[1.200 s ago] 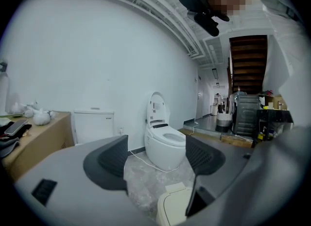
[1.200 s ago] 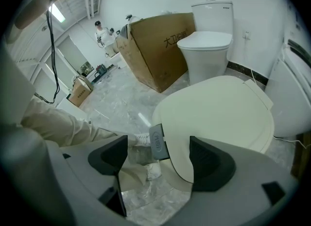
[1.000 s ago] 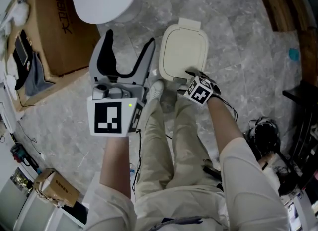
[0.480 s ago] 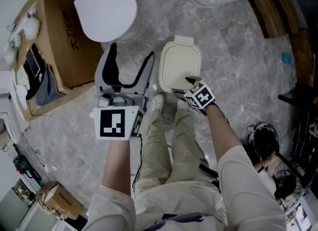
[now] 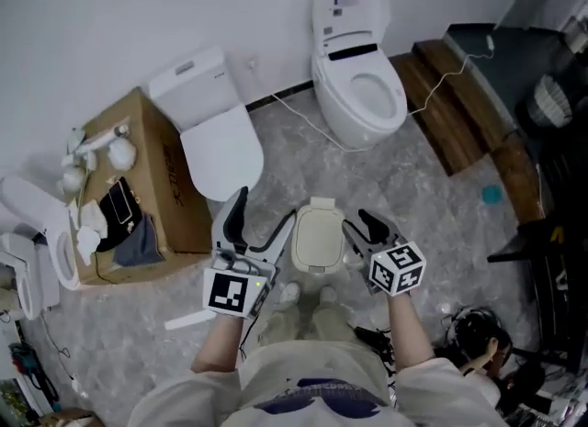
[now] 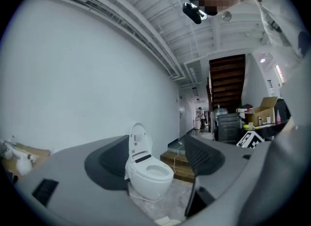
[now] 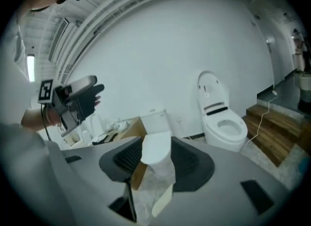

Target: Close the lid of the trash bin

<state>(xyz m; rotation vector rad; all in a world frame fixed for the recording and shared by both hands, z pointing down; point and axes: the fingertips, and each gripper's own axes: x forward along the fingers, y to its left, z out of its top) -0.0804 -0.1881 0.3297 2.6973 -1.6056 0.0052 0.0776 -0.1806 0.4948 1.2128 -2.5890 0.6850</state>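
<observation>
Some dark print on the side of the cardboard box [image 5: 138, 191] at far left, too small to read. Next right, against the wall, a white toilet [image 5: 219, 136] with its seat lid down. Nearer the person, the left gripper [image 5: 265, 210], fingers released and spread wide, nothing between them; only the far toilet framed in the gap in the left gripper view. Black-and-white square marker on its cube, no lettering.

Just right of that, on the grey marble floor [image 5: 432, 196], the trash bin [image 5: 319, 237]: cream, rounded-rectangular, lid down flat over the body. Long axis running from the person's feet toward the wall, hinge tab at the far end, front edge nearest the feet. Lies between the two grippers, touched by neither.

Then the right gripper [image 5: 360, 223], fingers closing, partly apart, empty. Further right and back, a second toilet [image 5: 360, 85] with lid raised, bearing a small bluish label, unreadable. Lastly, dark wooden steps [image 5: 455, 108].
</observation>
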